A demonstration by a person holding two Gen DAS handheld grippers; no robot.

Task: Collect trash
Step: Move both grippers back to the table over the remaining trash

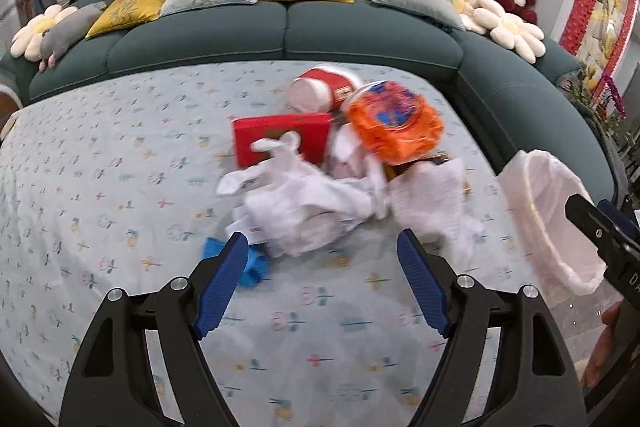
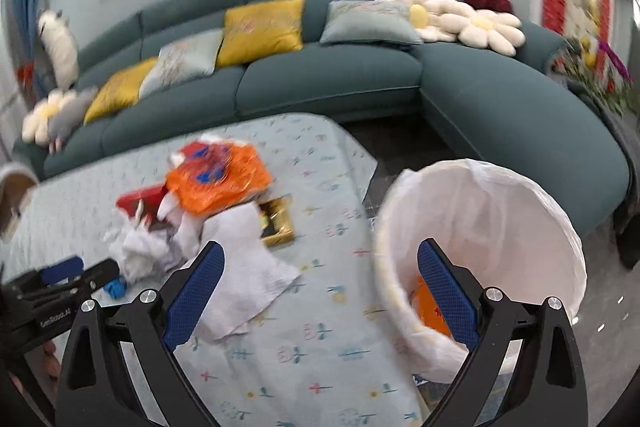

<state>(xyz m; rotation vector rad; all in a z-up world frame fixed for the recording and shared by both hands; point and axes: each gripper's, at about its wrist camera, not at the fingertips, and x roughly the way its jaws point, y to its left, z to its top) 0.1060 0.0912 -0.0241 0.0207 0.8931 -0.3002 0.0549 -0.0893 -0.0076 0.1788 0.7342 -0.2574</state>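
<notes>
A trash pile lies on the patterned tablecloth (image 1: 120, 187). It holds a crumpled white bag (image 1: 304, 203), a red box (image 1: 280, 139), an orange wrapper (image 1: 396, 123), a red-and-white cup (image 1: 320, 87), a white paper towel (image 1: 432, 195) and a blue scrap (image 1: 252, 263). My left gripper (image 1: 322, 233) hangs open just short of the white bag, nothing between its pads. My right gripper (image 2: 320, 247) is open and empty, its right finger over the rim of the white-lined bin (image 2: 500, 227). An orange piece (image 2: 432, 311) lies inside the bin.
A teal corner sofa (image 1: 280, 39) with cushions and plush toys wraps the table's far and right sides. The bin stands off the table's right edge, over dark floor (image 2: 400, 143). A small gold box (image 2: 276, 223) sits by the paper towel. A hand (image 1: 604, 347) shows at the edge.
</notes>
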